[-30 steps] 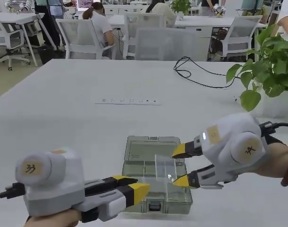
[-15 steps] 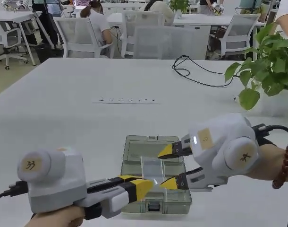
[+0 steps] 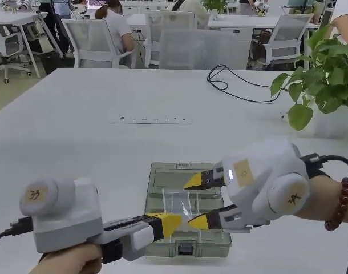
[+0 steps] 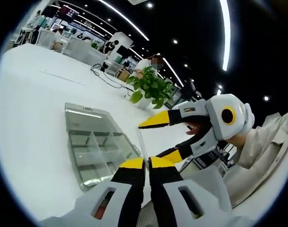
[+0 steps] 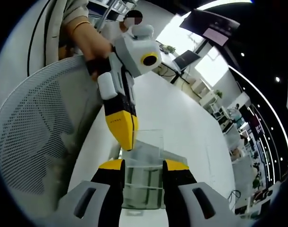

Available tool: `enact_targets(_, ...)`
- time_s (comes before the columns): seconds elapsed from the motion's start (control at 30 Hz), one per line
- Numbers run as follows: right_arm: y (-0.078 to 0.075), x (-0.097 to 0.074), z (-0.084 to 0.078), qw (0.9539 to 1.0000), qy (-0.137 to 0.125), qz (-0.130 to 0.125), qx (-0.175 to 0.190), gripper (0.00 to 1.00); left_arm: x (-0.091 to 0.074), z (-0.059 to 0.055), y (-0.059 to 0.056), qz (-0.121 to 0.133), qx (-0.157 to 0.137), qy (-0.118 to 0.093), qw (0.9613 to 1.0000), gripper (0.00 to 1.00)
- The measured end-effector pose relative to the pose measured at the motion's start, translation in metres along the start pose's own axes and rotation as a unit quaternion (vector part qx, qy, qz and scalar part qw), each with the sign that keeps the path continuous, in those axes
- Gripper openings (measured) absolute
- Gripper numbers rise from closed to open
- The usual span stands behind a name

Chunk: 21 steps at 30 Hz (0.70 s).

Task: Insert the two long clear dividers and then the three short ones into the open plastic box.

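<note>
The right claw (image 5: 144, 164) has its jaws spread to the width of a clear divider (image 5: 143, 146) and grips it by its two side edges, the sheet standing just ahead of the tips. The left claw (image 4: 148, 163), jaws pressed together, looks to be nipping the sheet's corner from the side. Directly beneath both sits the open plastic box (image 3: 211, 244) on the white surface (image 3: 105, 142), with partitions already showing inside it. I'd judge a short divider is being seated. Next, its ends need lining up with the slots below, then an even press down and a release.
</note>
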State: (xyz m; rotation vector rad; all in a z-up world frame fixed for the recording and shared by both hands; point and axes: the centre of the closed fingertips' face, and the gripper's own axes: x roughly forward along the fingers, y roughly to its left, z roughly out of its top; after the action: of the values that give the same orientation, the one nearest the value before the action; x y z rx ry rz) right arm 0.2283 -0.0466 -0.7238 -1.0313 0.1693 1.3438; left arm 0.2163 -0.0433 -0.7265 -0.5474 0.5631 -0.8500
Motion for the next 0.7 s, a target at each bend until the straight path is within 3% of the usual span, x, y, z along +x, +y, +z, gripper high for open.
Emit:
enact_targets(0.1,-0.0005,0.0009,-0.0005,1.0,0.003,-0.003,-0.006,0.32,0.0006,-0.0002,0.0011,0.0,-0.006,0.002,1.0,0.0)
enact_targets(0.2,-0.0014,0.0009,-0.0006,0.9999,0.005,-0.008,-0.013,0.32,0.0009,-0.0003,0.0019,0.003,-0.037,0.006,0.9993,0.0)
enact_targets(0.23,-0.0017,0.0008,-0.0006,0.9999,0.006,-0.009,-0.013,0.33,0.0011,0.0001,0.0023,0.003,-0.031,0.005,0.9995,0.0)
enact_targets(0.37,-0.0018,0.0011,-0.0023,0.9998,0.01,-0.012,-0.012,0.33,0.0025,-0.0005,0.0031,0.012,-0.056,0.011,0.9983,0.0)
enact_targets(0.5,-0.0013,-0.0003,-0.0042,0.9999,0.007,-0.008,0.009,0.33,0.0032,-0.0018,0.0014,0.012,-0.054,0.017,0.9983,0.0)
enact_targets(0.57,-0.0006,-0.0022,-0.0033,0.9998,0.001,-0.007,0.02,0.33,0.0031,-0.0022,0.0026,0.018,-0.037,0.023,0.9989,0.0)
enact_targets(0.7,0.0014,-0.0054,-0.0031,0.9984,-0.01,0.001,0.056,0.33,0.0013,-0.0064,0.0045,0.03,0.026,0.046,0.9982,0.0)
